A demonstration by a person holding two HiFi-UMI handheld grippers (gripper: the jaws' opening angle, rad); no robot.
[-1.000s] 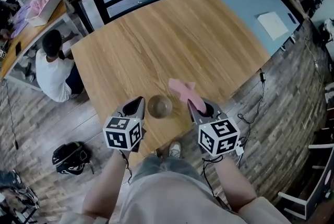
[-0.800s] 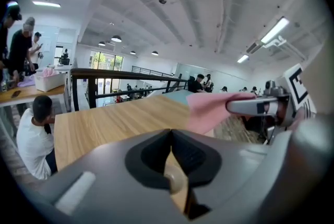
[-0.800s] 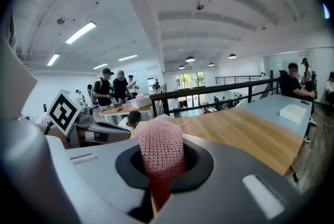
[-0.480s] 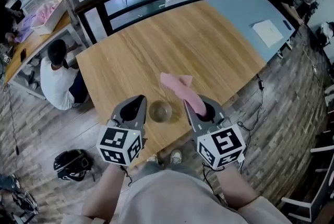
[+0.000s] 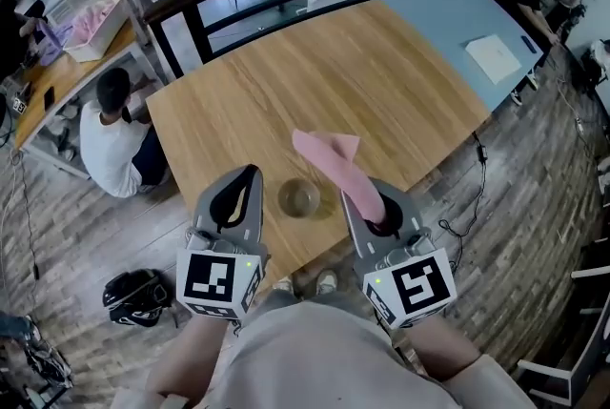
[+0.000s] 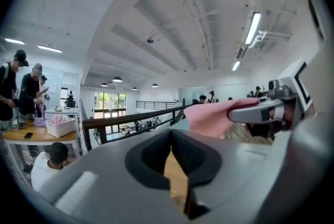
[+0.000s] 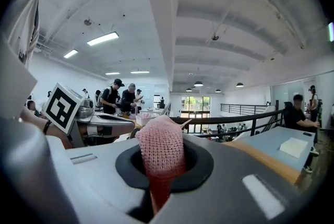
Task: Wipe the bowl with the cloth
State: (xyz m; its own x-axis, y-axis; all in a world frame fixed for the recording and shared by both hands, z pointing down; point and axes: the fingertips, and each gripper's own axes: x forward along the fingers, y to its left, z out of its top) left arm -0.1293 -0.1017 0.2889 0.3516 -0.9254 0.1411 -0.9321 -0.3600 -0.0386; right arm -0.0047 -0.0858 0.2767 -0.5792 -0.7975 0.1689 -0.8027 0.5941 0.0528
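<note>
- Step-wise, I'd say the wiping itself isn't under way: the right gripper [image 5: 367, 203] has the cloth [image 5: 329, 154], but it's nowhere near touching the bowl [image 5: 298, 198].
- Right jaws are clamped on one end of the pink cloth. The rest sticks out forward past the tips and hangs free over the table [image 5: 315, 83].
- Left gripper [image 5: 250, 174] has its jaws pressed together with nothing between them, so it's empty.
- The bowl is a small clear one, standing upright on the table near the front edge. In the head view it sits between the two grippers, and neither touches it.
- It looks empty to me, no liquid or bits that I can make out.
- Next move, my guess: drop the cloth end down into the bowl, and open the left jaws to steady the rim so it doesn't skate around.
</note>
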